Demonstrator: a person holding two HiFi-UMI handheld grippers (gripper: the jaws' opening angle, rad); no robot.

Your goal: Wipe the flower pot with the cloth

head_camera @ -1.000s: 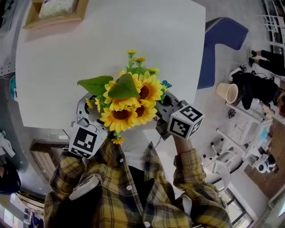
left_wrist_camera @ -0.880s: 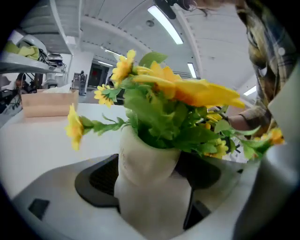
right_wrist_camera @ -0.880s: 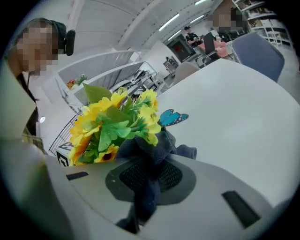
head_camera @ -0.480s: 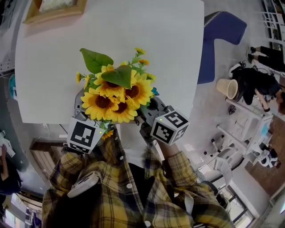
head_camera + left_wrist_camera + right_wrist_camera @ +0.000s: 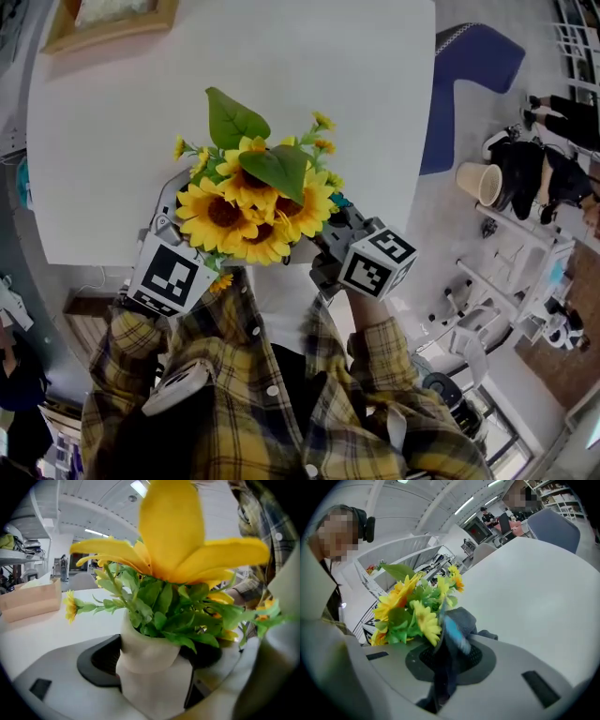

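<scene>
A white flower pot (image 5: 151, 654) full of artificial sunflowers (image 5: 246, 202) sits between the black pads of my left gripper (image 5: 154, 679), which is shut on it. In the head view the blooms hide the pot and that gripper's jaws; only the left gripper's (image 5: 167, 248) marker cube shows at the near table edge. My right gripper (image 5: 449, 656) is shut on a dark grey cloth (image 5: 458, 623) with a blue edge, bunched up close beside the flowers. The right gripper (image 5: 342, 236) is just right of the bouquet in the head view.
A white table (image 5: 366, 103) runs away from me, with a wooden tray (image 5: 112, 28) at its far left corner. A blue chair (image 5: 466, 84) stands to the right of the table, a tan cup (image 5: 478, 185) beyond it. My plaid sleeves fill the bottom.
The bouquet has turned, so its big green leaf swung from the left side to the top. Both grippers shifted a little up and leftwards with it along the table edge.
</scene>
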